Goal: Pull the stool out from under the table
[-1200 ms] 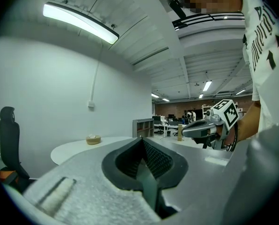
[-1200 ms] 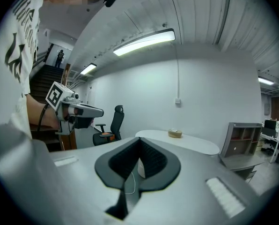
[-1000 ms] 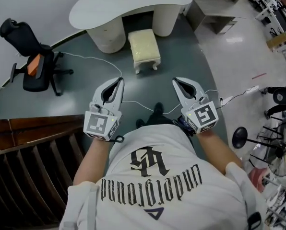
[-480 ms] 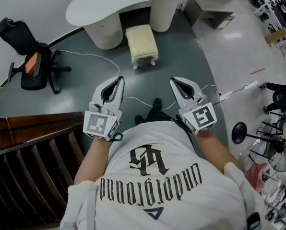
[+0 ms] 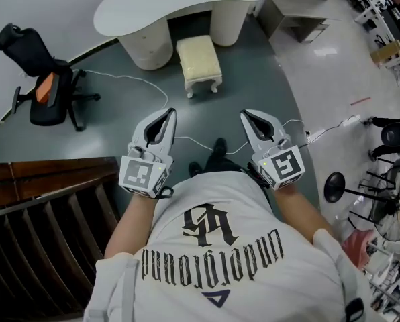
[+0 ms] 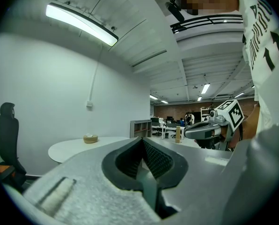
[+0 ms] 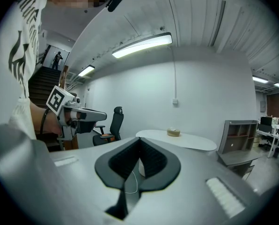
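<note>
In the head view a cream cushioned stool [image 5: 198,60] with white legs stands at the front of a white curved table [image 5: 146,5], its far end tucked into the gap between the table's two pedestals. My left gripper [image 5: 169,112] and right gripper [image 5: 244,115] hover side by side above the grey floor, well short of the stool. Both are shut with nothing between their jaws. The left gripper view shows shut jaws [image 6: 142,139] with the table top [image 6: 78,146] beyond. In the right gripper view the jaws [image 7: 140,139] hide the stool.
A black office chair [image 5: 45,79] stands left of the table. White cable [image 5: 136,79] trails over the floor between chair and grippers. A wooden stair rail [image 5: 45,200] lies at my left, a grey shelf unit [image 5: 297,12] right of the table, a round-based stand [image 5: 334,190] at right.
The table and stool sit slightly higher and further left in the head view than a second ago. Both grippers keep their places and stay shut.
</note>
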Tool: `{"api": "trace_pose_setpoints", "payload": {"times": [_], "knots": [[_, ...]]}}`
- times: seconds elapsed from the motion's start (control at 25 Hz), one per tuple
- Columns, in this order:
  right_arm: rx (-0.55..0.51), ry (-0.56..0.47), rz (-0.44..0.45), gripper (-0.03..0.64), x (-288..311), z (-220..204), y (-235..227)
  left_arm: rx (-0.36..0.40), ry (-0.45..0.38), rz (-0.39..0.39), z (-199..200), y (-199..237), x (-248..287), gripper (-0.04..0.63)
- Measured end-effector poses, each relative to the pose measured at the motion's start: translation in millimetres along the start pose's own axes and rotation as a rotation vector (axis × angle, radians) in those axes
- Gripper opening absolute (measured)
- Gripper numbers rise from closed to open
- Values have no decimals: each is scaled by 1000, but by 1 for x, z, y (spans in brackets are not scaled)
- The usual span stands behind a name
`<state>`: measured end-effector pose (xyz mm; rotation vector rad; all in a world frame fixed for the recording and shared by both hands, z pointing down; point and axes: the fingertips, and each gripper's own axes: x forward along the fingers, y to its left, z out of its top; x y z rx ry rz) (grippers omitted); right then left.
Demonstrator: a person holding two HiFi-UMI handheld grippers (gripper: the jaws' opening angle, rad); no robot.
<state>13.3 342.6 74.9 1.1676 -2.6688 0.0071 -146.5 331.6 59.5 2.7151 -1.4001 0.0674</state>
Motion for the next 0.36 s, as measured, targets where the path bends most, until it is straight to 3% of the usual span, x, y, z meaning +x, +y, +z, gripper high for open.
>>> {"api": "trace_pose_setpoints", "payload": {"times": [0.36], "knots": [[-9,-6,0,2,-7,3,5,9,0,-14,2,-8,-4,6]]}}
